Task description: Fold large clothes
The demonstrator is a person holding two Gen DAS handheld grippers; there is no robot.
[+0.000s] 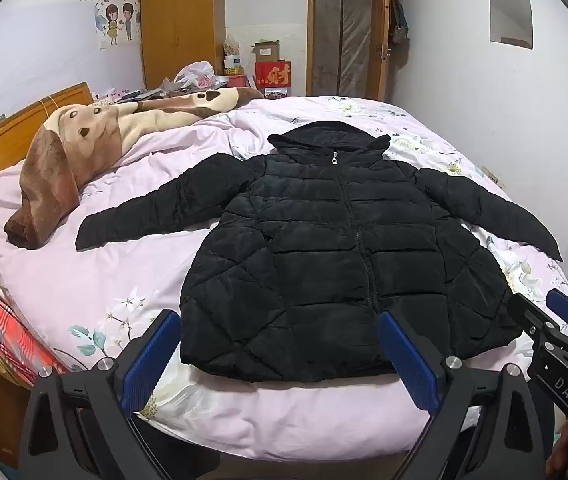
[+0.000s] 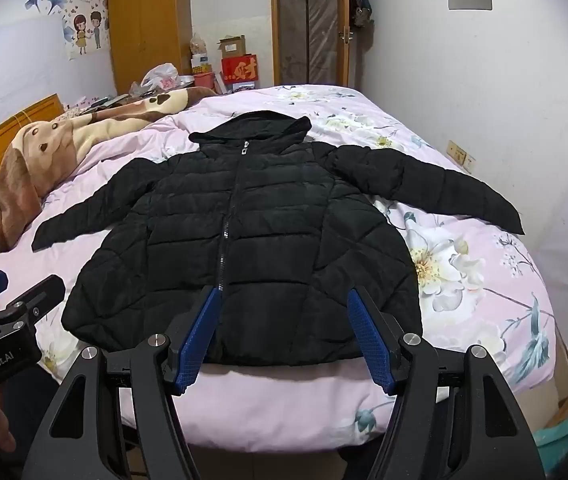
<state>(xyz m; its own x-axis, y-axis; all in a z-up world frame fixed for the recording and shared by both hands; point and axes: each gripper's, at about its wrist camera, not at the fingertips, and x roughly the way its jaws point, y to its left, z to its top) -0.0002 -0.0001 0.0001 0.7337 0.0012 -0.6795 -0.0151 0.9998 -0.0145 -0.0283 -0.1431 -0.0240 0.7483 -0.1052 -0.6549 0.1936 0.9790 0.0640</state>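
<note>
A black hooded puffer jacket (image 1: 335,248) lies flat and zipped on the bed, front up, both sleeves spread out to the sides, hood away from me. It also shows in the right wrist view (image 2: 252,236). My left gripper (image 1: 280,316) is open and empty, held above the bed's near edge in front of the jacket's hem. My right gripper (image 2: 284,292) is open and empty, also just short of the hem. The right gripper shows at the right edge of the left wrist view (image 1: 539,304); the left gripper shows at the left edge of the right wrist view (image 2: 24,284).
The bed has a pink floral duvet (image 1: 84,280). A brown and cream plush blanket (image 1: 84,140) lies at the left by the wooden headboard (image 1: 24,120). A wardrobe (image 1: 182,20), boxes and a door (image 1: 343,36) stand behind. A wall runs along the right side.
</note>
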